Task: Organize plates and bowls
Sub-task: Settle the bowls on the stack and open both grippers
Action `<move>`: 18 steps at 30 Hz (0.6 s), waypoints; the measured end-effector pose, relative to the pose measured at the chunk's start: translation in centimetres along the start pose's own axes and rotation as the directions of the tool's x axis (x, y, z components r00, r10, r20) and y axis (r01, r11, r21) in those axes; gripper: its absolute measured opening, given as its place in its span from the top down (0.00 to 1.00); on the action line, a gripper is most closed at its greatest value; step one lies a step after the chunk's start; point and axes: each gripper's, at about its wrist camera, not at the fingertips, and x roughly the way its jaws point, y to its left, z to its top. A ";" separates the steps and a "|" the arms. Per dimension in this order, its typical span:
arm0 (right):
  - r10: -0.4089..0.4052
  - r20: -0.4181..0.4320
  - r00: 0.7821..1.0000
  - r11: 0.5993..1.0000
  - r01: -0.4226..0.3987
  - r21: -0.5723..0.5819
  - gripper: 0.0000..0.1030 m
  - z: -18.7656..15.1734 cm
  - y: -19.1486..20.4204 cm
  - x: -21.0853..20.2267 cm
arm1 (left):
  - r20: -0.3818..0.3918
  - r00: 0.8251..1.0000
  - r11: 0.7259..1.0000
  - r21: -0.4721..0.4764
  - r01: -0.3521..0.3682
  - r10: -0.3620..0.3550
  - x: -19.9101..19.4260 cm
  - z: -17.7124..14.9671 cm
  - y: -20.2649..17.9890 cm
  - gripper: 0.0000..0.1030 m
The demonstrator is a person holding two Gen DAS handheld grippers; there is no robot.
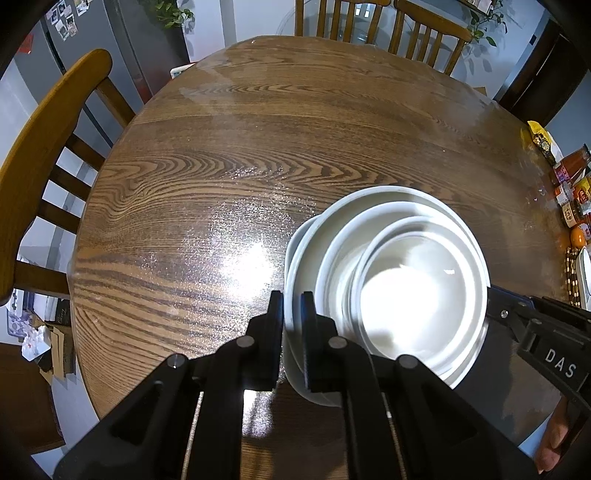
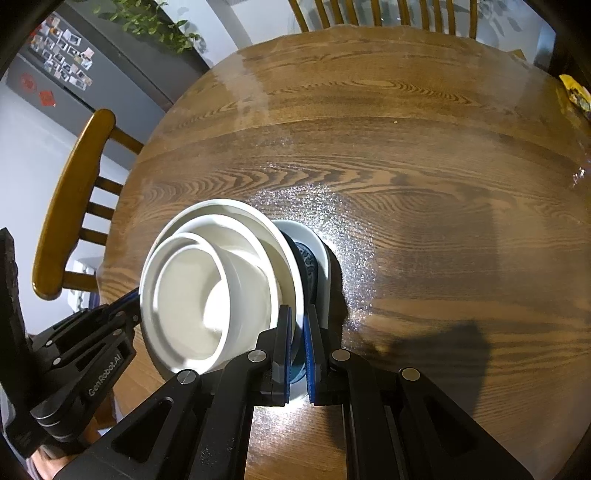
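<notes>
A nested stack of white dishes (image 1: pixel 406 280) sits over the round wooden table (image 1: pixel 258 155). The lowest is a wide bowl (image 2: pixel 325 258) with a blue pattern inside; above it are a broad white plate (image 2: pixel 258 236) and smaller bowls (image 2: pixel 192 295). My left gripper (image 1: pixel 291 310) is shut on the lowest bowl's left rim, which shows between its fingers (image 1: pixel 275 314). My right gripper (image 2: pixel 298 325) is shut on the stack's right rim between blue pads (image 2: pixel 308 343). Each gripper also shows in the other view: right gripper (image 1: pixel 495 299), left gripper (image 2: pixel 135 299). Whether the stack rests on the table I cannot tell.
Wooden chairs stand at the left (image 1: pixel 48 147) and far side (image 1: pixel 424 33) of the table. Jars and packets (image 1: pixel 572 184) and an orange (image 1: pixel 578 236) crowd the table's right edge. A grey fridge with photos (image 2: pixel 66 59) and a plant (image 2: pixel 147 22) stand behind.
</notes>
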 end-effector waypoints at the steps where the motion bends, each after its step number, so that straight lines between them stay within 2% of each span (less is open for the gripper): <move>1: -0.004 0.001 1.000 1.000 0.004 -0.001 0.91 0.0 0.0 0.0 | 0.001 1.000 1.000 0.003 -0.002 0.002 0.0 0.0 0.0 0.93; 18: 0.009 0.005 1.000 1.000 -0.009 0.019 0.91 -0.2 -0.1 -0.2 | -0.003 1.000 1.000 0.023 -0.020 0.020 -0.2 -0.4 -0.1 0.93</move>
